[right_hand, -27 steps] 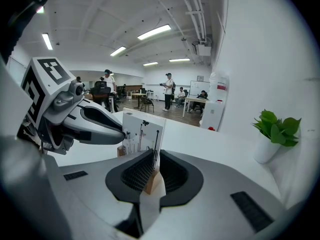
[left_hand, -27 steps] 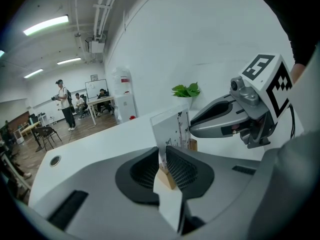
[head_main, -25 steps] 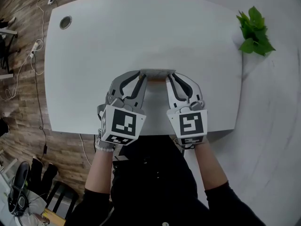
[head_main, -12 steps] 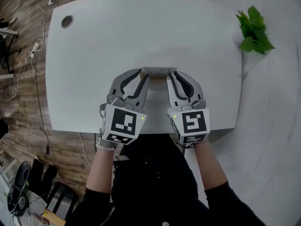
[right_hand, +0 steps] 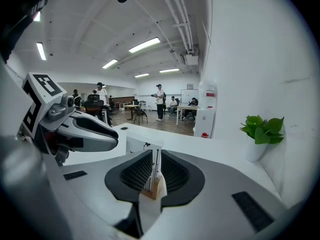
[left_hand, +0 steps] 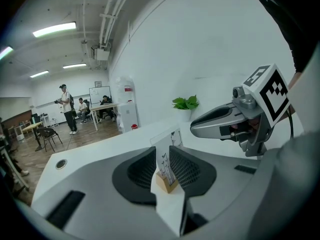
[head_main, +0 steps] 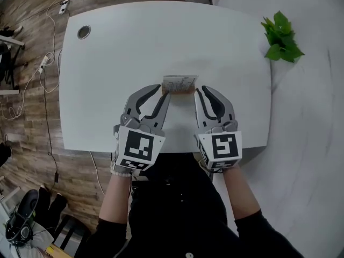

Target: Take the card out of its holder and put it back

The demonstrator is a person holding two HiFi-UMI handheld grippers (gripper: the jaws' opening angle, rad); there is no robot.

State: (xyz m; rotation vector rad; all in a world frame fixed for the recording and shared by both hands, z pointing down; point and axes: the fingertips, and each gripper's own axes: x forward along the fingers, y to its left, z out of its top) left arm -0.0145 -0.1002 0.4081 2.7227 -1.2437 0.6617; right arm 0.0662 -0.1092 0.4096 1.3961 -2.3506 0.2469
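Observation:
A white printed card (head_main: 180,81) stands upright in a small wooden holder (head_main: 180,90) near the table's front middle. My left gripper (head_main: 163,92) points at the holder's left end and my right gripper (head_main: 201,90) at its right end. Both tips lie close to the holder. In the left gripper view the card (left_hand: 163,159) and holder (left_hand: 166,182) show in the narrow gap of the left gripper (left_hand: 162,152). The right gripper view shows the card (right_hand: 155,163) edge-on above the holder (right_hand: 152,188), in the gap of the right gripper (right_hand: 156,154). Neither gripper holds anything.
The white table (head_main: 134,52) has a round cable grommet (head_main: 84,32) at its far left corner. A green plant (head_main: 282,36) sits beyond the right edge. Cables lie on the wood floor (head_main: 27,90) to the left. People stand far off in the room.
Both grippers have drawn back slightly toward me from the holder's ends. The card and holder stand as before. The head view has shifted a little.

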